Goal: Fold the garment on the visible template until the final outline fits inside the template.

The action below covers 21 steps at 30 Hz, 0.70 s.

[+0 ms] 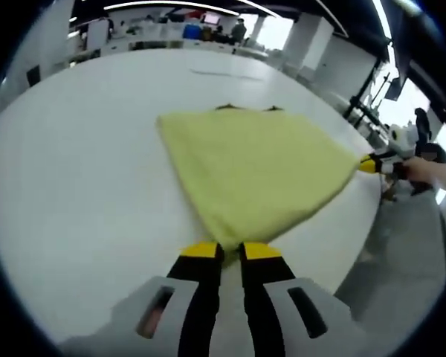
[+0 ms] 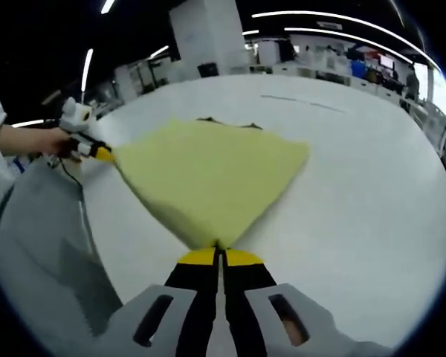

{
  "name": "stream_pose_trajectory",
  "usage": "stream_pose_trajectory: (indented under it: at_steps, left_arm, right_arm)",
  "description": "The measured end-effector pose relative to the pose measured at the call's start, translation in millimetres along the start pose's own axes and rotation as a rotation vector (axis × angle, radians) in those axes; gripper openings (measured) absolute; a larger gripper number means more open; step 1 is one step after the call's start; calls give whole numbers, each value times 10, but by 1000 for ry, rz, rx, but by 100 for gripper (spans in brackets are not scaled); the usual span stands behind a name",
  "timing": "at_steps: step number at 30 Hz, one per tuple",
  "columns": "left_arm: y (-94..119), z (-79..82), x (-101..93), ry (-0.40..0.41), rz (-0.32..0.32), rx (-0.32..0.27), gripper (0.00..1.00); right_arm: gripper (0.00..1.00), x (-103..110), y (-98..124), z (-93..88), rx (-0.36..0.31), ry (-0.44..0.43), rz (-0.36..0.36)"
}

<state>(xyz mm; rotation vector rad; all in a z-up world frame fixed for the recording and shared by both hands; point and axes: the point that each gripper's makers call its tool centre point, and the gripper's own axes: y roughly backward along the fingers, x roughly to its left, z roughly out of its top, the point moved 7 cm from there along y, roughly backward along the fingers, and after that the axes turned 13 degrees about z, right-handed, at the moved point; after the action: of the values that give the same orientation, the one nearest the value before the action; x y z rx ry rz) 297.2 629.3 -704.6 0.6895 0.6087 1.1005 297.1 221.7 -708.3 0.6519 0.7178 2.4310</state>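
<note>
**Mia:** What is the biggest thing you see?

**Ben:** A big white table (image 1: 74,193). It is round at the edge and takes up most of both views. It shows in the right gripper view too (image 2: 372,193).

**Mia:** And what lies on it?

**Ben:** A yellow garment (image 1: 253,167). It is spread flat near the table's edge. In the right gripper view it looks like a wide yellow patch (image 2: 208,175) that comes to a point at the jaws. At its far edge a thin dark strip (image 1: 234,108) peeks out from under the cloth. I cannot tell what that is.

**Mia:** Who holds the garment?

**Ben:** Both grippers do. The left gripper (image 1: 232,249) has its yellow tips pinched tight on one corner, with only a small gap between them. The right gripper (image 2: 221,255) has its tips pressed together on another corner.

**Mia:** Can you see one gripper from the other?

**Ben:** Yes. In the left gripper view the right gripper (image 1: 373,164) shows at the cloth's far corner, with a hand (image 1: 431,172) behind it. In the right gripper view the left gripper (image 2: 98,153) shows at the left corner, with a hand (image 2: 44,140) on it.
</note>
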Motion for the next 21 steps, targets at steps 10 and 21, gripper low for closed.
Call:
stream_pose_trajectory:
  at_steps: [10, 21]
  left_arm:
    - [-6, 32, 44, -29, -29, 13, 0]
    - [-49, 147, 152, -161, -168, 79, 0]
  right_arm:
    - [2, -62, 88, 98, 86, 103, 66]
    - [2, -122, 111, 196, 226, 257, 154]
